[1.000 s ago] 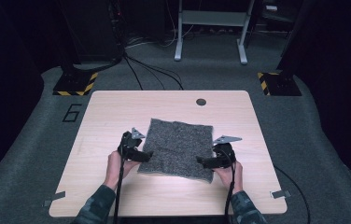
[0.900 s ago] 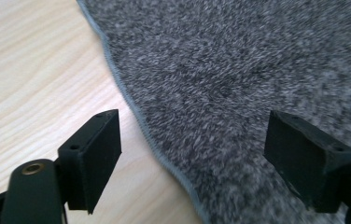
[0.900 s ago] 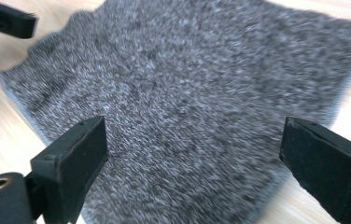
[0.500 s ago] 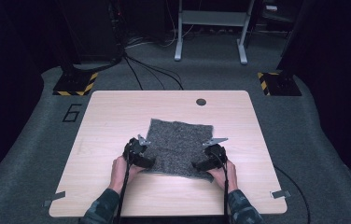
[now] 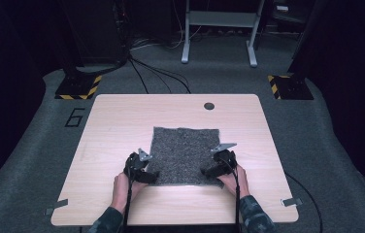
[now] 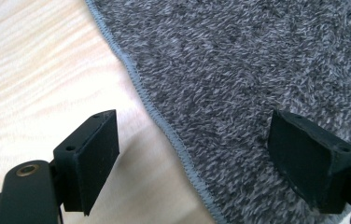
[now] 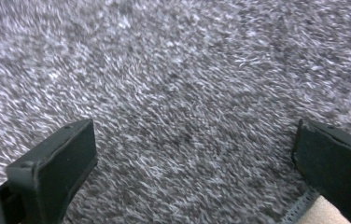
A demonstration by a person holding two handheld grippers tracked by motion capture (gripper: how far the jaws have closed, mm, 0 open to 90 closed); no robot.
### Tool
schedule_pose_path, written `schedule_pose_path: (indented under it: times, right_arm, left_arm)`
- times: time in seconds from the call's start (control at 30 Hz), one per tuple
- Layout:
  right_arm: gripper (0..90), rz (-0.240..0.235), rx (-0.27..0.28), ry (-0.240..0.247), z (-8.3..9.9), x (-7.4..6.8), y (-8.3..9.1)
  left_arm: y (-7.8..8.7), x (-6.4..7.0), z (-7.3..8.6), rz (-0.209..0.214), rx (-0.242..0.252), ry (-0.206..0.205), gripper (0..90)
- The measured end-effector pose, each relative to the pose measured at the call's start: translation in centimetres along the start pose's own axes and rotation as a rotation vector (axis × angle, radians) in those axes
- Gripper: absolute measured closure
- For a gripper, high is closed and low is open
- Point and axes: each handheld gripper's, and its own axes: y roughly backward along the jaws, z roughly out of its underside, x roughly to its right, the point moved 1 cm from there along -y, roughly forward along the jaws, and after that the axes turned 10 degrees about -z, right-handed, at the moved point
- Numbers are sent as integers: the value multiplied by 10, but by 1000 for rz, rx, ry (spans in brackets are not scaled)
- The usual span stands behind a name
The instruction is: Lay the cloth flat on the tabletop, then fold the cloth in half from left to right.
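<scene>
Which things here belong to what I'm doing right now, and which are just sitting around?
In the job:
- grey fleecy cloth, flat on the table
- left tool, open at the cloth's near left corner
- right tool, open at its near right corner

Just lying about:
- dark round cap near the table's far edge
- floor cables
- metal stand

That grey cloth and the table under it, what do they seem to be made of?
The grey cloth looks like a soft, fluffy fabric, perhaps fleece or terry: short, fuzzy fibres cover it and a stitched hem runs along its edge. The table looks like pale wood or a wood-look laminate, smooth and matt, with faint grain lines; which one cannot be told.
</scene>
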Motion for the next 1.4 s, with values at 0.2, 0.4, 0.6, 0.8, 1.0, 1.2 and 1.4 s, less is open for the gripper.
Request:
schedule_pose_path:
  times: [0.2,0.4,0.6,0.8,1.0,1.2,1.4]
  right_arm:
    - [0,4,1,2,5,-5,2]
    - [0,7,11,30,10,-12,4]
    - [0,7,93,-16,11,-13,17]
    - [0,-10,89,-5,3,-24,25]
    - [0,-29,91,17,-3,-33,24]
    - [0,-51,94,44,-11,-48,22]
    - [0,-66,94,60,-16,-60,18]
  left_arm:
    - [6,5,6,1,-6,22,169]
    - [10,8,8,-6,-17,11,128]
    - [17,-2,8,27,22,76,87]
    - [21,-16,-2,34,37,102,76]
    - [20,-24,-13,30,43,109,71]
    - [12,-38,-26,63,47,151,69]
    - [1,-53,-38,74,43,175,69]
